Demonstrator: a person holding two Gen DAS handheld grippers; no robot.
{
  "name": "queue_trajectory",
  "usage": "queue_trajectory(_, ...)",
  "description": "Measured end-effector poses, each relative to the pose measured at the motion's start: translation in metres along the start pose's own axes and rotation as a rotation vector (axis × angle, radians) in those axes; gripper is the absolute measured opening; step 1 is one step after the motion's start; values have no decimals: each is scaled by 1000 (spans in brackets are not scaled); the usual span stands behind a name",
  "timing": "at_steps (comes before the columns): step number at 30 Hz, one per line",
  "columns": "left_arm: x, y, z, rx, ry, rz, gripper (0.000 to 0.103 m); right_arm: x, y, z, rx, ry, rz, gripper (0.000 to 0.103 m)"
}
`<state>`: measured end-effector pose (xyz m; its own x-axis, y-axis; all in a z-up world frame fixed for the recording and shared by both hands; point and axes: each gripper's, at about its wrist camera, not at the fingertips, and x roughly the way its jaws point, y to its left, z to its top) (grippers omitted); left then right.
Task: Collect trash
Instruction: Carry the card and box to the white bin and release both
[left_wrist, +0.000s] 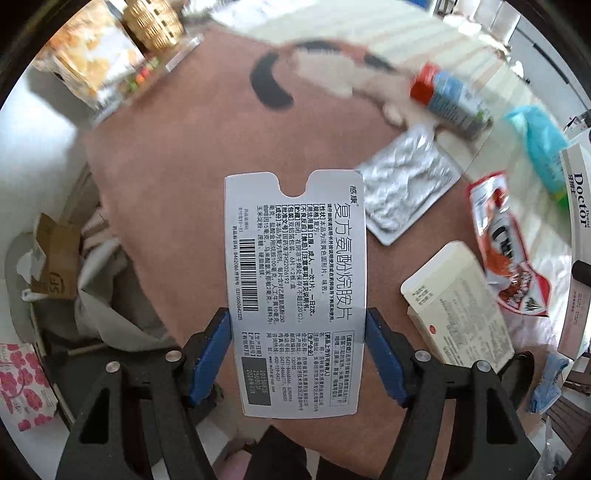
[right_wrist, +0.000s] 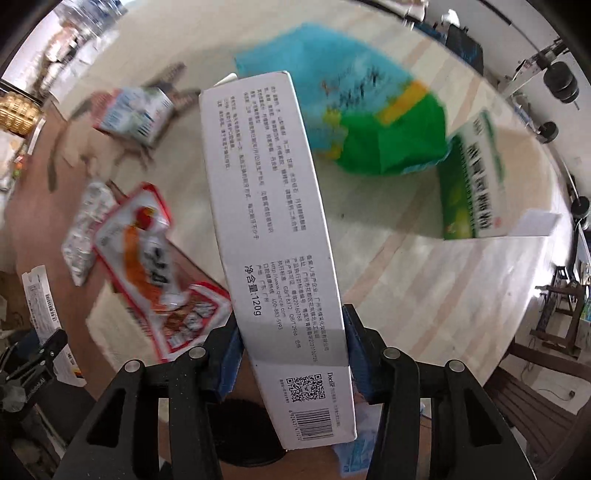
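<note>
Left wrist view: left gripper grasps a flat white medicine carton, blue pads pressed on both long edges, carton held above the brown table. Landmark is the carton. Right of it, near, a crumpled silver blister sheet lies on the table. Further right a red snack wrapper; below that a cream box at the carton's lower right. Upper right, blurred, a small red-and-blue box, and far right a blue bag. At the right edge a white "Doctor" box. Upper left, well apart, a wicker basket. Left of the carton, beyond the table edge, a bag with cardboard scraps.

Right wrist view: right gripper clenched on a long white toothpaste box, pads on both sides, box lifted over the table. Landmark is this box. Left of it, just beside, the red snack wrapper, and the silver blister sheet beyond. Upper left a blurred small box. Upper right a blue-and-green bag; further right a green box. Far lower left, the left gripper's white carton.
</note>
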<state>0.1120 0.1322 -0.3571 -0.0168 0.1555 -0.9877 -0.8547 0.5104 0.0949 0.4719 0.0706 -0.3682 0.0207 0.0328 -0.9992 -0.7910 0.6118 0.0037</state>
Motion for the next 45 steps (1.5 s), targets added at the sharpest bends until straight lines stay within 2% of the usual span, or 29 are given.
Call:
queue_trajectory(3, -26, 9, 4, -5, -62, -19, 69, -34, 19, -13, -8, -62, 22, 52)
queue_trajectory(5, -57, -1, -2, -11, -106, -38, 69, -56, 33, -21, -12, -104, 49, 52)
queue_trajectory(6, -68, 7, -6, -13, -132, -50, 69, -62, 27, -21, -14, -115, 60, 52)
queue_trajectory(8, -98, -11, -11, -17, -166, -63, 69, -81, 41, -31, -23, -149, 93, 52)
queue_trajectory(10, -118, -2, -19, -20, -199, -80, 69, -96, 64, -49, -39, -175, 115, 52)
queue_trajectory(16, -149, 62, -70, -35, -257, -117, 69, -120, 143, -121, -101, -198, 181, 52)
queue_trajectory(18, -146, 83, -88, -47, -253, -121, 69, -118, 165, -140, -117, -186, 202, 52)
queue_trajectory(21, -129, 120, -118, -69, -227, -118, 69, -98, 217, -186, -163, -150, 222, 51)
queue_trajectory(25, -79, 164, -149, -119, -147, -100, 69, -48, 270, -233, -214, -66, 239, 49)
queue_trajectory(27, -41, 184, -162, -163, -101, -108, 69, -18, 289, -252, -238, -15, 250, 48)
queue_trajectory(30, 36, 208, -182, -230, -4, -127, 69, 54, 326, -282, -266, 89, 274, 48)
queue_trajectory(34, 169, 241, -203, -389, 181, -237, 69, 157, 361, -310, -283, 198, 259, 48)
queue_trajectory(35, 193, 245, -207, -414, 208, -252, 69, 186, 368, -316, -283, 223, 255, 48)
queue_trajectory(38, 276, 253, -215, -497, 294, -359, 70, 270, 379, -329, -275, 298, 241, 48)
queue_trajectory(40, 326, 253, -218, -533, 341, -385, 70, 313, 380, -333, -262, 341, 256, 49)
queue_trajectory(41, 341, 253, -219, -540, 350, -388, 74, 339, 379, -335, -244, 360, 260, 50)
queue_trajectory(42, 353, 253, -219, -547, 357, -395, 88, 359, 379, -336, -238, 377, 273, 52)
queue_trajectory(43, 368, 252, -219, -557, 364, -396, 96, 373, 379, -337, -241, 384, 281, 70)
queue_trajectory(44, 374, 250, -220, -550, 365, -385, 102, 383, 379, -338, -249, 383, 272, 81)
queue_trajectory(45, 377, 249, -219, -538, 362, -368, 102, 390, 378, -337, -256, 374, 268, 91)
